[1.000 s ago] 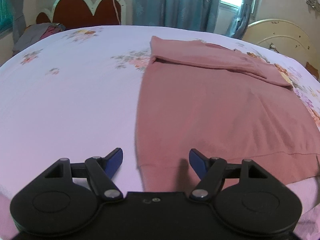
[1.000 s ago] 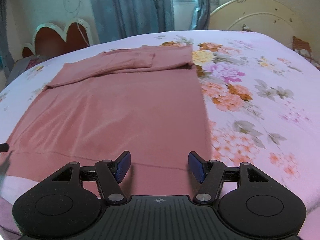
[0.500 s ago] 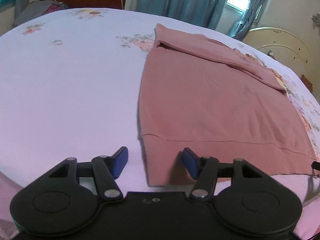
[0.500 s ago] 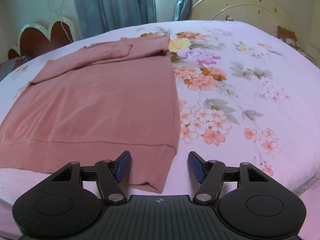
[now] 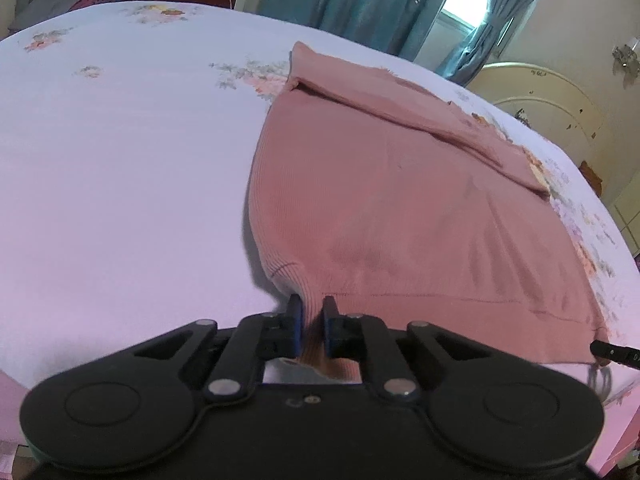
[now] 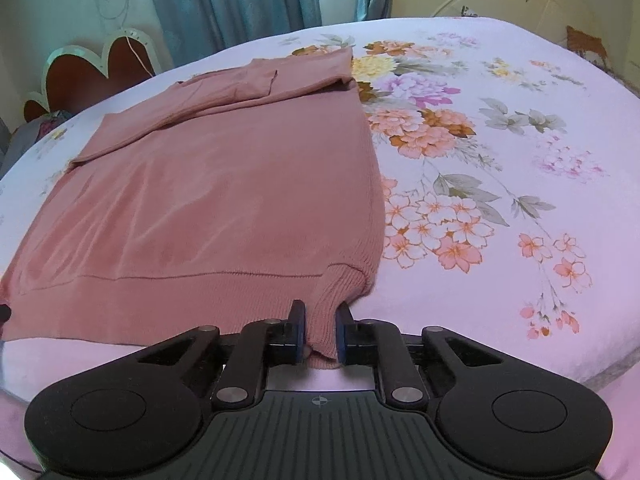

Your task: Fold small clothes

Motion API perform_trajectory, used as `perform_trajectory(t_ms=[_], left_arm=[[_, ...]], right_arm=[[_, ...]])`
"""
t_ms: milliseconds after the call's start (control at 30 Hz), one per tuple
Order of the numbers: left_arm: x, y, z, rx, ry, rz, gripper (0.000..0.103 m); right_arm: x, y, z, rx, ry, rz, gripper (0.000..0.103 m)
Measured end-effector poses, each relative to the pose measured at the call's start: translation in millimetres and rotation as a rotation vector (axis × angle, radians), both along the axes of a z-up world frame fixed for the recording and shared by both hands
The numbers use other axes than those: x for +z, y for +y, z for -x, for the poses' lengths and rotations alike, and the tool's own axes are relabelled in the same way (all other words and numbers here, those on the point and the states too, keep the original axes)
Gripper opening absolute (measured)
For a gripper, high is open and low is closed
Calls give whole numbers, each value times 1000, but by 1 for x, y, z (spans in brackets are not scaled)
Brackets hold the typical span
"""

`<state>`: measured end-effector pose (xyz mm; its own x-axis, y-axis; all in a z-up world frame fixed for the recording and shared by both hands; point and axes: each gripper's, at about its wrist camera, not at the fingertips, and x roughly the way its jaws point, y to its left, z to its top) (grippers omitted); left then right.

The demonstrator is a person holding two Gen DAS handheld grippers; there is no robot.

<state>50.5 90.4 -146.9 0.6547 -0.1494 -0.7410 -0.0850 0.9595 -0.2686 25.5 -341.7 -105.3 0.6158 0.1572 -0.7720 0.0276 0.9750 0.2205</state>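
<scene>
A pink knit sweater [image 5: 392,200] lies flat on the bed, its sleeves folded across the far end; it also shows in the right wrist view [image 6: 224,200]. My left gripper [image 5: 311,312] is shut on the sweater's near left hem corner, which bunches up between the blue pads. My right gripper [image 6: 319,316] is shut on the near right hem corner, the ribbed band pinched between its pads. The tip of the right gripper [image 5: 612,350] shows at the hem's far end in the left wrist view.
The bed sheet [image 6: 500,184] is pale pink with flower prints. A scalloped headboard [image 6: 84,68] and blue curtains [image 5: 360,4] stand behind. A cream bed frame [image 5: 544,92] is at the right. The bed's near edge runs under both grippers.
Both grippers moved forward onto the hem corners and closed on them. The corners have lifted and bunched slightly.
</scene>
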Motion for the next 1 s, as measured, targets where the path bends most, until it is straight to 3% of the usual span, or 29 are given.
perform_trajectory(t_ms=[433,633,1000], left_arm=[[56,2,-40,-3,-157,88,8],[79,-4,-81,-11,-227,68,5],[68,-9,-161,-15,-203,41,1]], right_arm=[[50,-9,-38,-10,-131,-84,11],[68,-12,-80,-15,-190,-100,11],[67,-15,-160,3,-196,-105,11]])
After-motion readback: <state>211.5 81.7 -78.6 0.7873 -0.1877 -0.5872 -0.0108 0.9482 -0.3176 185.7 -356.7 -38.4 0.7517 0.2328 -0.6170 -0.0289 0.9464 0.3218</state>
